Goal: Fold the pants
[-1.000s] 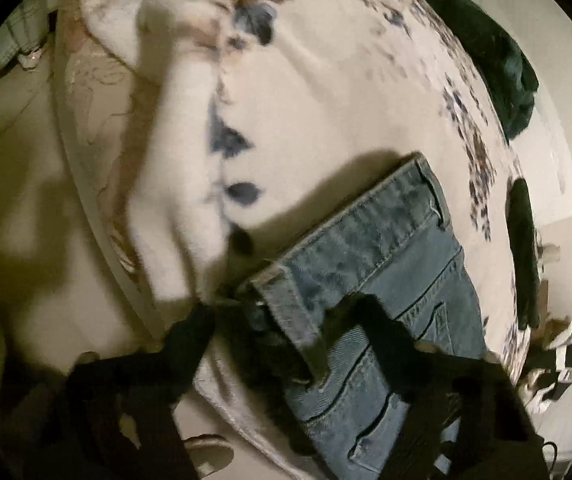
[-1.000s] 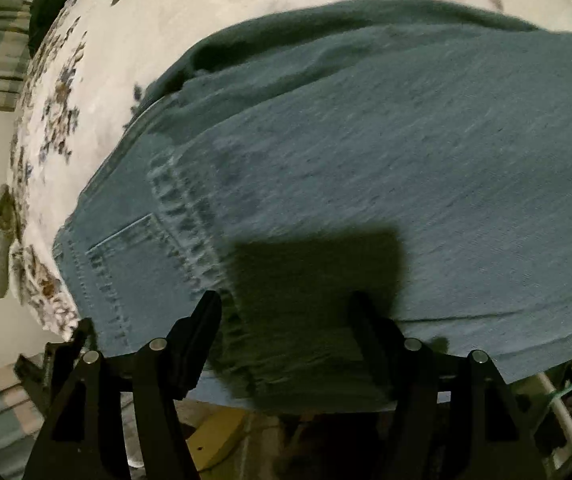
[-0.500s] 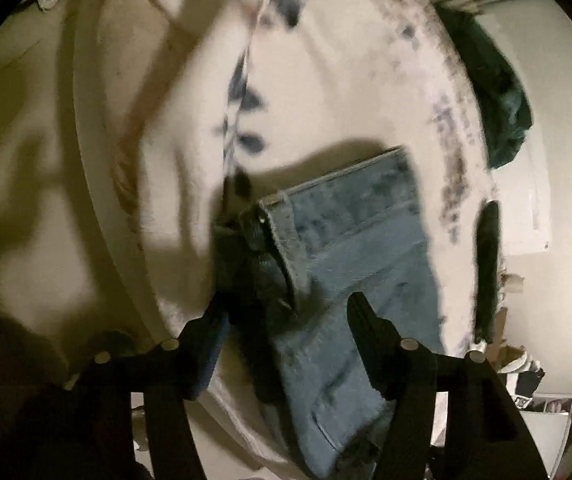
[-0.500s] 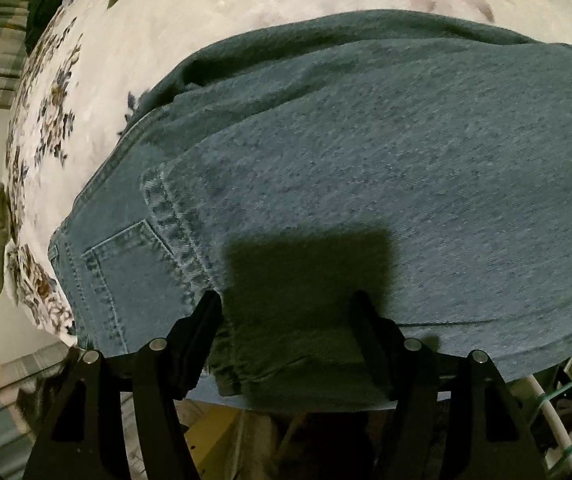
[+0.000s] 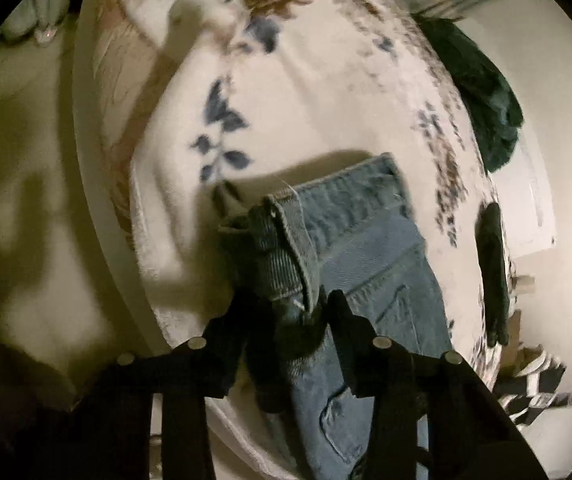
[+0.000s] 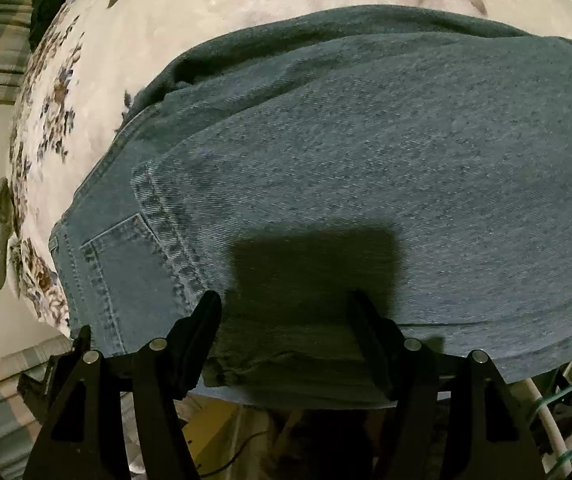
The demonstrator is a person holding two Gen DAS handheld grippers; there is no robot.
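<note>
Left gripper (image 5: pixel 291 312) just closing, pads apparently clamped on the bunched waistband corner of the jeans (image 5: pixel 369 248); contact point shadowed and blurred. Right gripper (image 6: pixel 287 320) spread wide, fingers straddling the jeans' near edge (image 6: pixel 365 168), squeezing nothing visible; own shadow darkens the cloth between. Jeans spread flat on the floral blanket (image 5: pixel 325 80). Beyond, dark green garment (image 5: pixel 481 88) partly cut off at bed's far side.

Each tool, left (image 5: pixel 289 312) and right (image 6: pixel 287 312), is matte black: two tapered wedge fingers (image 6: pixel 206 320) on angular struts, joined by round silver screws (image 6: pixel 158 343).
</note>
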